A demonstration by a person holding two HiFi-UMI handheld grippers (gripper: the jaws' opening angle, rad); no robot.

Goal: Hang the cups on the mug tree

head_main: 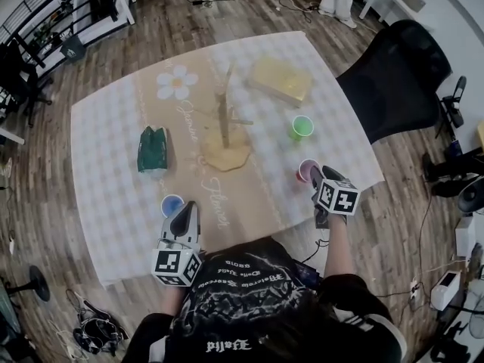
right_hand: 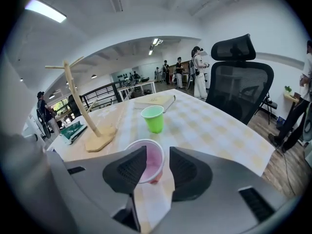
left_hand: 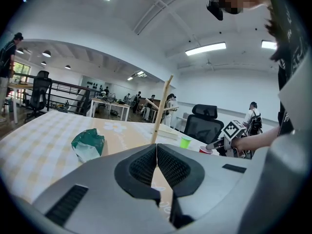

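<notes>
- Right now my right gripper [right_hand: 157, 168] is released, its jaws wide apart. The pink cup [right_hand: 145, 156] stands upright between them. Its rim sits close against the left jaw, and I can't tell whether that pad touches it.
- My left gripper [left_hand: 156, 165] is clenched shut on nothing, low over the near side of the table. The blue cup [head_main: 172, 204] stands just beside its tip.
- Past the pink cup the green cup [right_hand: 154, 117] stands upright, clear of it, and behind that lies a flat tan book [right_hand: 155, 100].
- The wooden mug tree [head_main: 224, 119] stands mid-table on its flat base, well apart from both grippers. All three cups are standing on the table.
- A crumpled green packet [head_main: 153, 148] lies left of the tree.
- The table wears a pale checked cloth [head_main: 106, 150] with a tan flowered runner [head_main: 178, 82] down the middle.
- A black office chair [head_main: 401, 74] stands at the table's far right corner, on a wooden floor [head_main: 45, 225].
- Further off, the room is an open office with desks and people.
</notes>
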